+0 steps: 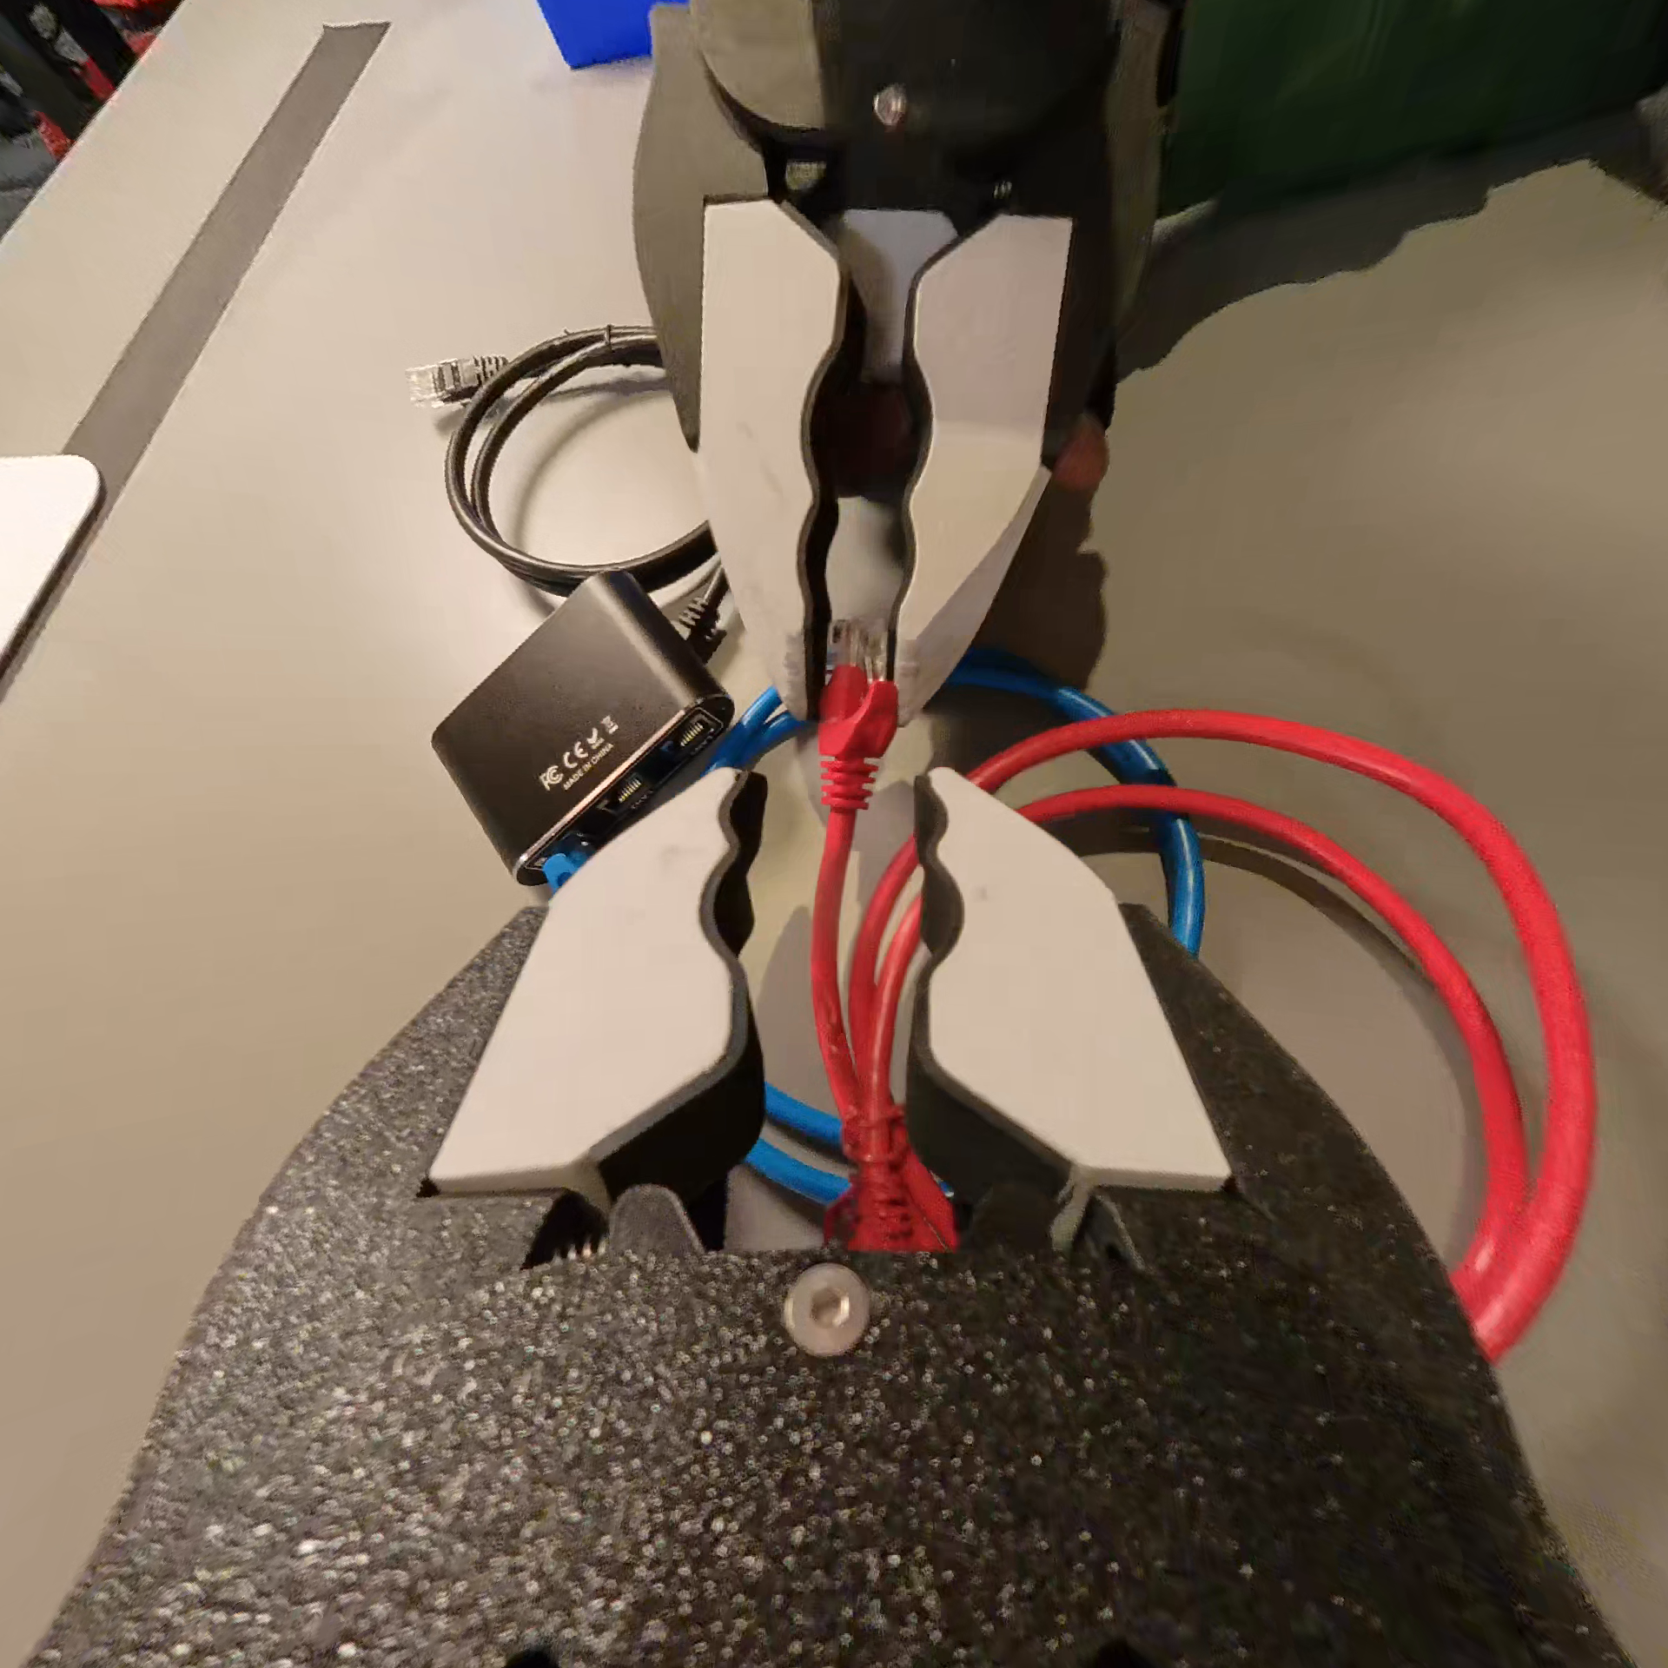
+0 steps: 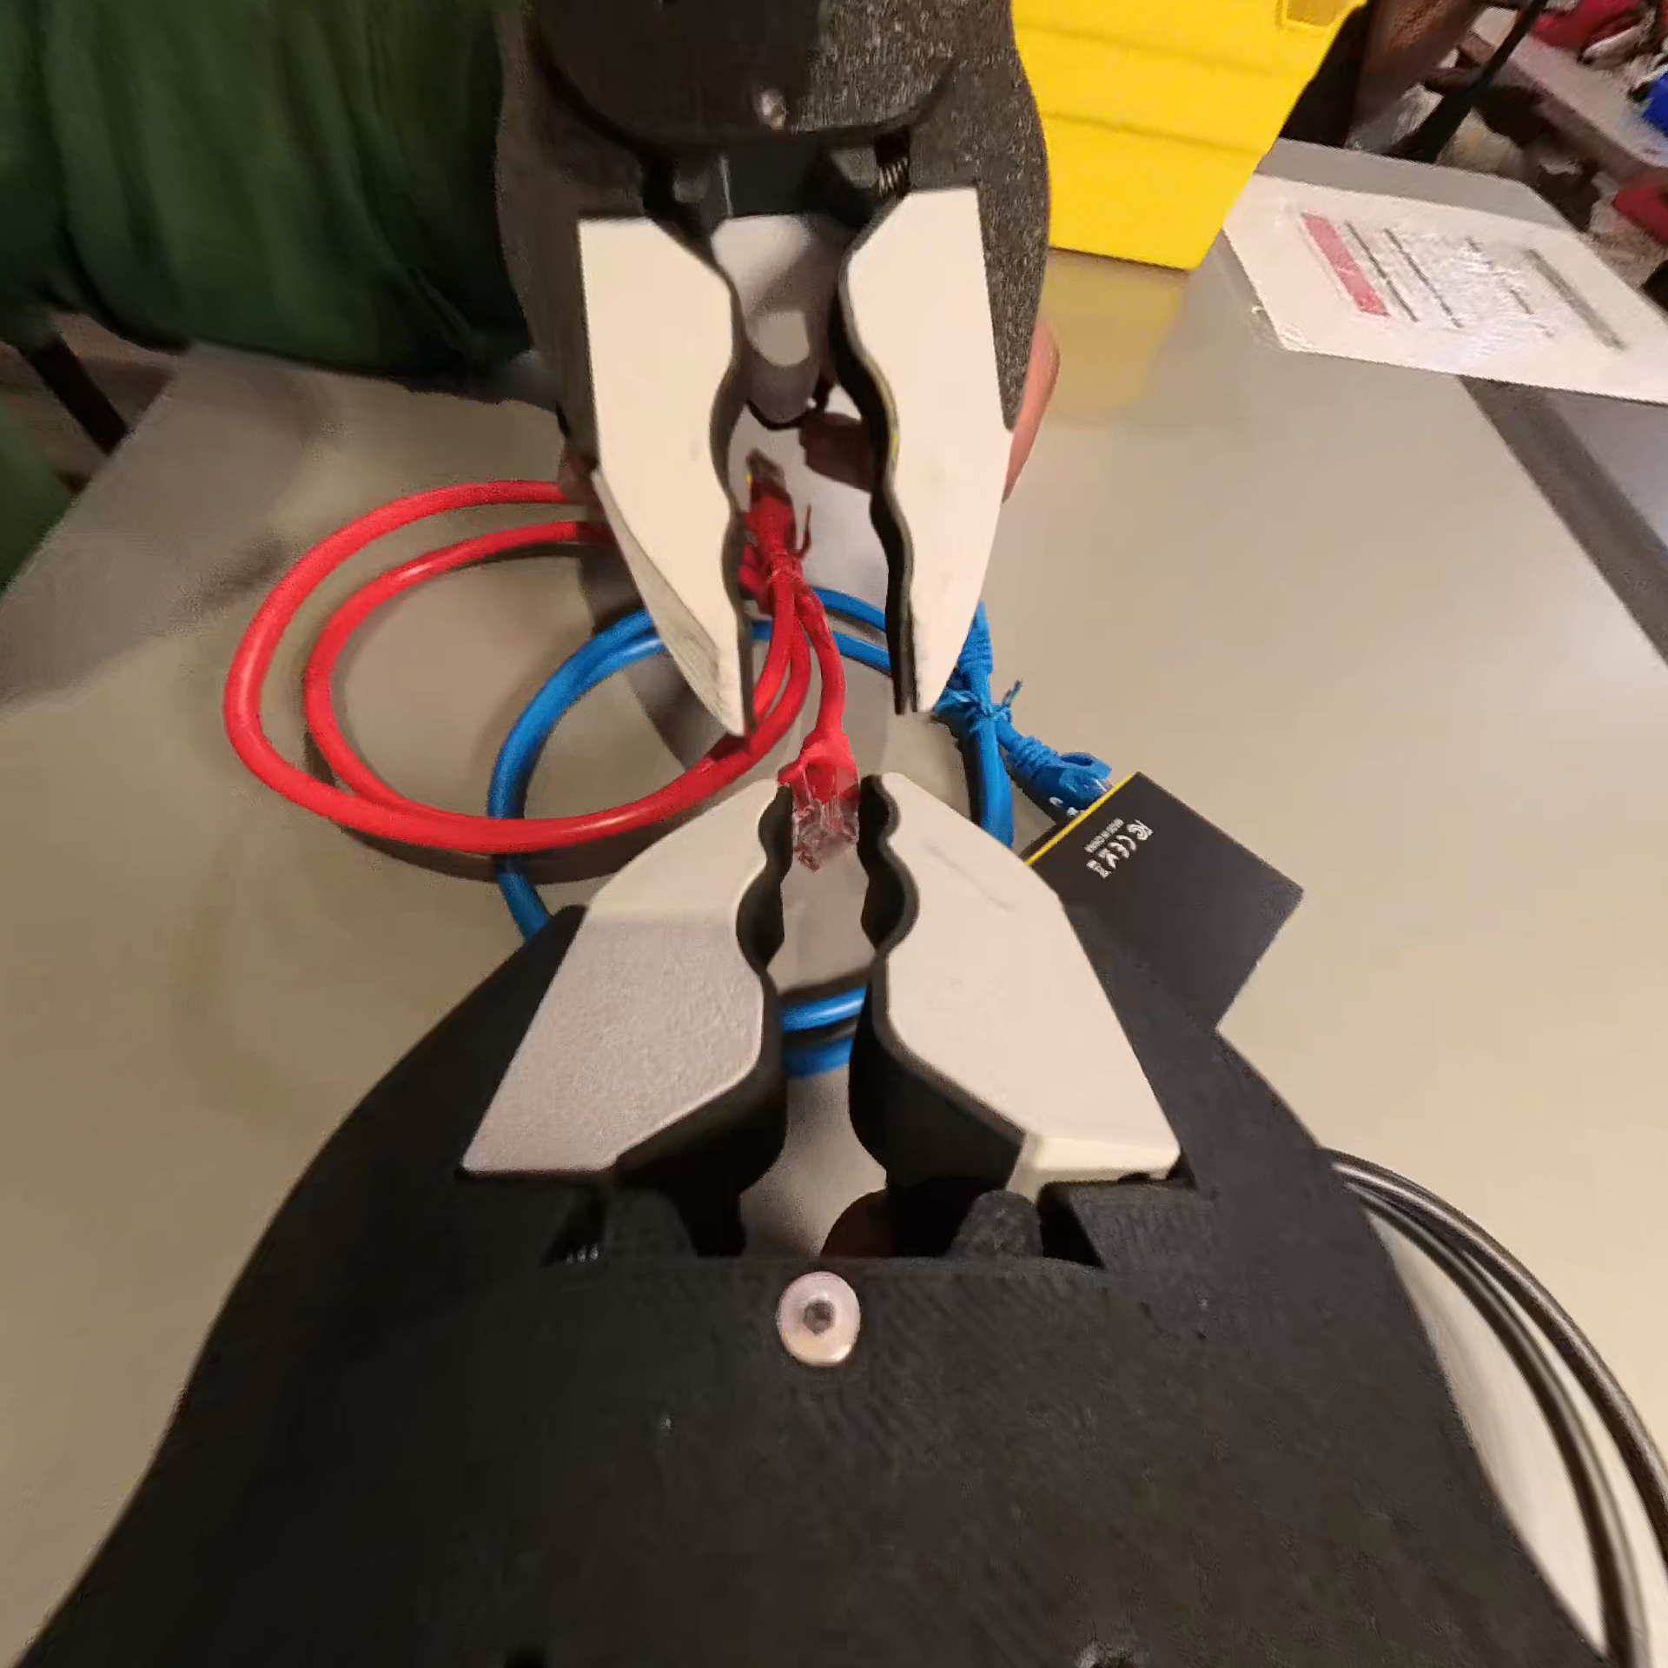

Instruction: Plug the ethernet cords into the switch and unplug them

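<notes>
Left gripper (image 1: 835,785): fingers apart, pointing at the other gripper.
Right gripper (image 2: 821,794): fingers close together, tips almost shut, facing the left one.

- Left wrist view: sits behind the left gripper (image 1: 835,794), looks forward and down along its fingers at the table (image 1: 1354,505), close range; right gripper (image 1: 857,695) faces it head-on.
- Right wrist view: sits behind the right gripper (image 2: 823,799), same steep close angle, opposite heading; left gripper (image 2: 826,713) faces it.
- Shared: red cord (image 1: 1534,1038) loops, blue cord (image 2: 542,722), black switch (image 1: 578,713), all between the two grippers.
</notes>
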A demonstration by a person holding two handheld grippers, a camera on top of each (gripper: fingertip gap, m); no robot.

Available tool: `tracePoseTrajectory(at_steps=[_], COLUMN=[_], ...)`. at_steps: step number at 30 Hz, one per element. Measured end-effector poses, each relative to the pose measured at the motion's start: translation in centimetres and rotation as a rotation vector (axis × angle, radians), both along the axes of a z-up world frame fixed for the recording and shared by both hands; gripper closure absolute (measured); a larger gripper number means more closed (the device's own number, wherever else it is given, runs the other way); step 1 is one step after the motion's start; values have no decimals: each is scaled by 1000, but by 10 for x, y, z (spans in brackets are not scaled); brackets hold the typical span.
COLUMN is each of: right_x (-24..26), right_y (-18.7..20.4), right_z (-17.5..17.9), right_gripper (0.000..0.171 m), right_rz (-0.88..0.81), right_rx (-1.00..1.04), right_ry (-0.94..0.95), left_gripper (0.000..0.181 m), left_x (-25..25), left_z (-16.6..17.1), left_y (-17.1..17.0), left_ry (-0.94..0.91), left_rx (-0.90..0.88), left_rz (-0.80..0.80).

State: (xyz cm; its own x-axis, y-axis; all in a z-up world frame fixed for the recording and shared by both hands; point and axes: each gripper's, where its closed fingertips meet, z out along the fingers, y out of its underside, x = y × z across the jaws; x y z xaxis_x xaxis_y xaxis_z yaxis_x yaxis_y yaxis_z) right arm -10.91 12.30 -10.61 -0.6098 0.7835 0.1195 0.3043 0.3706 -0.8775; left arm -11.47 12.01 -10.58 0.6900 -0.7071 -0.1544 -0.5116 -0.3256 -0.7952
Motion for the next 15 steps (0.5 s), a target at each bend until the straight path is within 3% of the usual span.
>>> tracePoseTrajectory(at_steps=[7,15], right_x=[-2,-8], right_y=[-5,-3], right_z=[2,1], right_gripper=[157,157], right_rz=[-33,-140], right_rx=[-166,-417], right_ry=[-116,-270], left_gripper=[153,160], left_x=[1,1], left_z=[-2,-7], left_y=[3,3], left_ry=[-36,196], left_rx=[-8,105], left_rz=[9,-37])
